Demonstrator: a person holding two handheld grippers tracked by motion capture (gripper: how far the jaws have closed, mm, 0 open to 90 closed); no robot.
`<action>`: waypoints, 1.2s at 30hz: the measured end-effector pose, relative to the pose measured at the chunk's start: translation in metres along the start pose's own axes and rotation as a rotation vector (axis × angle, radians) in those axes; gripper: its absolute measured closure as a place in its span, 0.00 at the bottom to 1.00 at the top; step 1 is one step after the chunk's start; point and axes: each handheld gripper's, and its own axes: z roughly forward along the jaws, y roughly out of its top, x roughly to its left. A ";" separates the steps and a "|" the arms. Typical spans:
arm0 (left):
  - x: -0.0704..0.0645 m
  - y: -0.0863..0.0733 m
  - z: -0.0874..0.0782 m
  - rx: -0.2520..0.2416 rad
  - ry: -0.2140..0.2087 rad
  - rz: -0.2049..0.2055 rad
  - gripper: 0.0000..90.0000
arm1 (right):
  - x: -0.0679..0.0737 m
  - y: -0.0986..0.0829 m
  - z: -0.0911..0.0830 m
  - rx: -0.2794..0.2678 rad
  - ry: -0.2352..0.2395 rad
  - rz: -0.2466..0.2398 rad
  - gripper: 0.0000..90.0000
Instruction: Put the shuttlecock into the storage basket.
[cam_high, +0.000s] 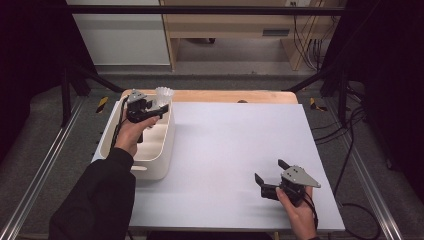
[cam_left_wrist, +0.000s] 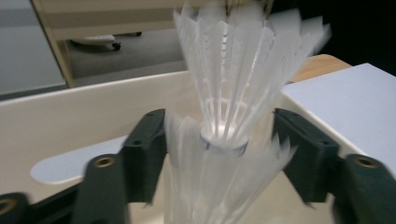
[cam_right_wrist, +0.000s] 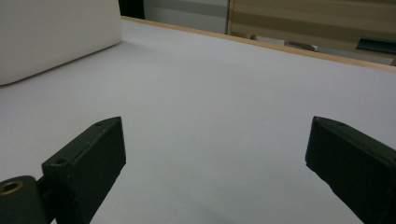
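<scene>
So the landmark here is the white bin (cam_high: 159, 150), a rounded plastic tub sitting on the left part of the desk (cam_high: 235, 150), which has a pale grey-white top with a wooden strip along its far edge.

The left gripper (cam_high: 154, 111) is up over the far end of the bin, held in a hand with a black sleeve coming up along the bin's near-left side. Its jaws are closed in on a stack of white feathered shuttlecocks (cam_high: 163, 96). In the left gripper view you can see it pretty well: one shuttlecock (cam_left_wrist: 243, 70) is nested into the skirt of another one below it, and the black jaws press on the feathers from both sides, around where the upper one's cork base sits. The feather skirt fans out above the jaws and pokes up past the bin's far rim (cam_left_wrist: 93, 93). The shot is a bit blurry, so I can't tell how many shuttlecocks are stacked below. The bin's inner wall and a slot-shaped handle cutout show just behind the jaws.

The right gripper (cam_high: 271, 176) is well away from the bin, off to its right near the front of the desk, held low over the bare surface. Its jaws are spread wide with nothing between them, just the desk top. In the right gripper view a corner of the bin (cam_right_wrist: 56, 32) sits at the upper left, far off.
</scene>
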 end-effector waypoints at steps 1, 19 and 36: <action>0.000 0.000 0.000 0.003 0.002 -0.010 0.35 | 0.000 0.000 0.000 0.000 0.000 0.001 0.06; 0.002 0.001 -0.001 -0.012 0.021 -0.038 0.21 | 0.000 0.000 0.000 0.004 0.005 -0.001 0.06; 0.002 0.002 -0.003 -0.012 0.026 -0.055 0.17 | 0.001 0.000 0.000 0.004 0.003 -0.003 0.06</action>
